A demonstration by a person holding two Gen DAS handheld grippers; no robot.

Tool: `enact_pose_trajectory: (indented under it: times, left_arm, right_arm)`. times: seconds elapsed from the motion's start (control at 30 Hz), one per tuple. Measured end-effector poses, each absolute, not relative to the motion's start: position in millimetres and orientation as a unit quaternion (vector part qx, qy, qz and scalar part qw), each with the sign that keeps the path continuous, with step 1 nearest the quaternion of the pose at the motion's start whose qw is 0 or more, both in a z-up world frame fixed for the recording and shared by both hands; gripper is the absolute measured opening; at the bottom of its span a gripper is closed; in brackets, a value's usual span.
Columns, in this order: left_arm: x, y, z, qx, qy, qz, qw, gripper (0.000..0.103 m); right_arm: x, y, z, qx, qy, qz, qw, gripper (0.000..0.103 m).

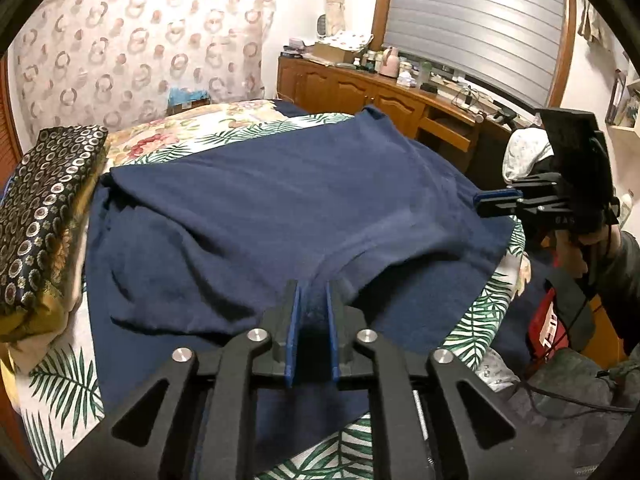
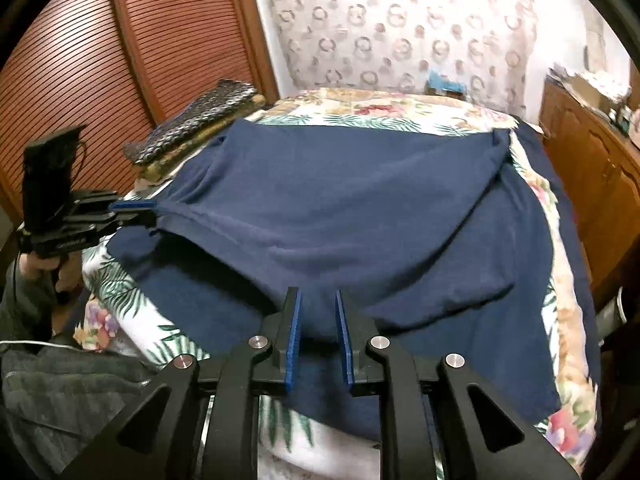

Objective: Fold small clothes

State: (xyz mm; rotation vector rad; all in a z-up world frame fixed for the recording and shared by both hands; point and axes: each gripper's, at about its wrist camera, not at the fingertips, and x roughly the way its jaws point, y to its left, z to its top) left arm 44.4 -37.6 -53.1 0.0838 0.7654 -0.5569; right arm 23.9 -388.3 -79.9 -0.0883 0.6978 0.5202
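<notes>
A: From the left wrist, where is the garment?

B: The navy garment lies spread on the bed, soft and limp. The left tongs are nearly closed, pinching its near edge. The right tongs look clamped on the far edge.

A: And the right wrist?

B: The right tongs pinch a raised fold. It's light, fuzzy knit, so I'd grip hems or corners.
</notes>
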Motion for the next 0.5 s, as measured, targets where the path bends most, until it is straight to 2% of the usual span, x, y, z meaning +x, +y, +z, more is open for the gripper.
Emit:
enact_pose_trajectory:
  times: [0.03,0.07,0.13,0.17,0.23,0.5]
  left_arm:
    - [43.5,-33.9,-51.8,0.035,0.365,-0.268,0.891,0.026]
    - [42.4,-30.9,-51.5,0.031,0.363,-0.267,0.892,0.043]
    - [43.0,-24.3,-50.3,0.024,0.361,-0.257,0.896,0.065]
    - [43.9,-20.7,-49.7,0.021,0.359,-0.251,0.899,0.070]
    - [47.0,-11.0,-49.8,0.015,0.356,-0.234,0.905,0.073]
    - [61.9,36.0,-59.3,-0.006,0.344,-0.136,0.929,0.073]
  right_arm:
    - [26.4,-393.1,-79.4,-0.039,0.336,0.247,0.908,0.024]
    - [28.4,-396.2,-76.5,-0.037,0.331,0.241,0.912,0.026]
    - [33.0,-407.0,-74.0,-0.035,0.323,0.223,0.919,0.032]
    - [34.7,-411.4,-73.5,-0.037,0.321,0.212,0.923,0.033]
    - [42.7,-420.7,-75.4,-0.044,0.317,0.186,0.929,0.036]
    - [94.1,-436.3,-104.8,-0.028,0.341,0.098,0.935,0.037]
